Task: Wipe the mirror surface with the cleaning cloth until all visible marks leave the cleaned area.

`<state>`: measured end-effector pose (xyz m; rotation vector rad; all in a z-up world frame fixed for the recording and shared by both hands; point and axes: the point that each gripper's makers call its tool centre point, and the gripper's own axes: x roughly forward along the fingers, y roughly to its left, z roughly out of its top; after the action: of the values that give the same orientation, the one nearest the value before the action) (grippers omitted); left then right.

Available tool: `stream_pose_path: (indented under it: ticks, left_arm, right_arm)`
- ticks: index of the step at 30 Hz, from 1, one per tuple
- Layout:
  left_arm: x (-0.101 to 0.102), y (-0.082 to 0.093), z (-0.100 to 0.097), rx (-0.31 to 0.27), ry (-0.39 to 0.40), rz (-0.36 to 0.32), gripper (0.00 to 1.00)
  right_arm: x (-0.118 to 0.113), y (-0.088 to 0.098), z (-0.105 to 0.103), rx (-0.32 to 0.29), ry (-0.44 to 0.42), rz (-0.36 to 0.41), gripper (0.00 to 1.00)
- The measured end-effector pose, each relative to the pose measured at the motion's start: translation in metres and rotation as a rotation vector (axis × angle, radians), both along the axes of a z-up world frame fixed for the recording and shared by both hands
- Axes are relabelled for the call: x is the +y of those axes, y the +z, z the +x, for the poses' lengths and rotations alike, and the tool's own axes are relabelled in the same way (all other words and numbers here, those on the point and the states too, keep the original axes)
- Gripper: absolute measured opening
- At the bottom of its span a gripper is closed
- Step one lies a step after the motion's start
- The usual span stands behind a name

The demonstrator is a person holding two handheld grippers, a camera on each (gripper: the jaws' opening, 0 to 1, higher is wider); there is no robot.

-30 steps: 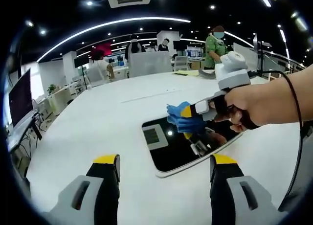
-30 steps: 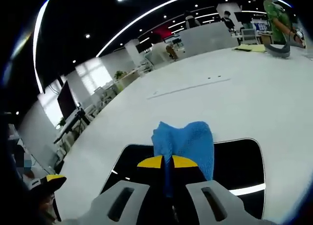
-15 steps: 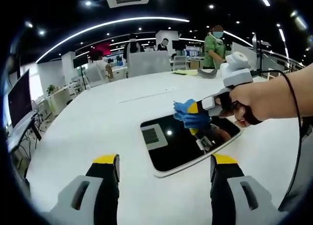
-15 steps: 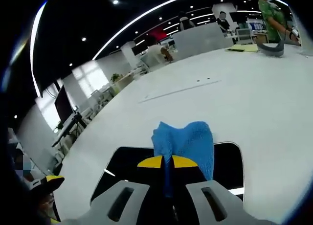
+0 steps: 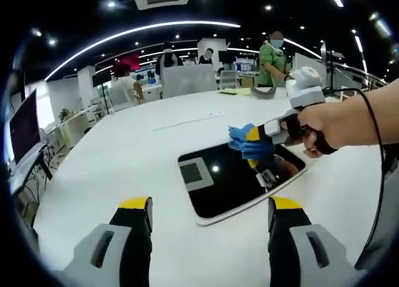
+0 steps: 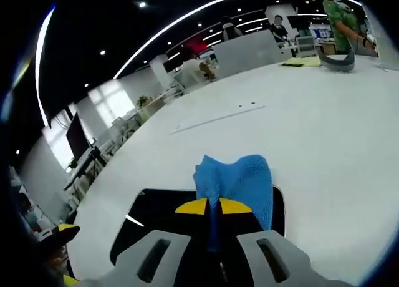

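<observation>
Sliding toward the mirror's (image 5: 240,182) 2 o'clock edge, the right hand-held gripper (image 5: 257,134) pinches the blue cleaning cloth (image 5: 249,145) against the glass on the white table (image 5: 137,156); the left hand-held gripper (image 5: 206,213) hangs spread. No marks are discernible; wiping looks near complete.

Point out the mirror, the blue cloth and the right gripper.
mirror (image 5: 224,187): left gripper view, bare dark glass.
blue cloth (image 6: 240,184): right gripper view, middle of the fabric.
right gripper (image 5: 252,136): left gripper view, yellow tips on the cloth.
</observation>
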<state>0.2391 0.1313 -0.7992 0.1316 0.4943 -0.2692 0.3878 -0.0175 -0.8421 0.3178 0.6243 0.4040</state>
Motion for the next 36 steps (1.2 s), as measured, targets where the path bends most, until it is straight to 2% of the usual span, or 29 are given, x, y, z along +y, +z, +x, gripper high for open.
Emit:
stream_pose_path:
  ticks: [36]
  left_arm:
    - [-0.0017, -0.0053, -0.0005, 0.017, -0.004, -0.006, 0.76]
  right_arm:
    - [-0.0097, -0.0007, 0.0008, 0.004, 0.027, -0.022, 0.01]
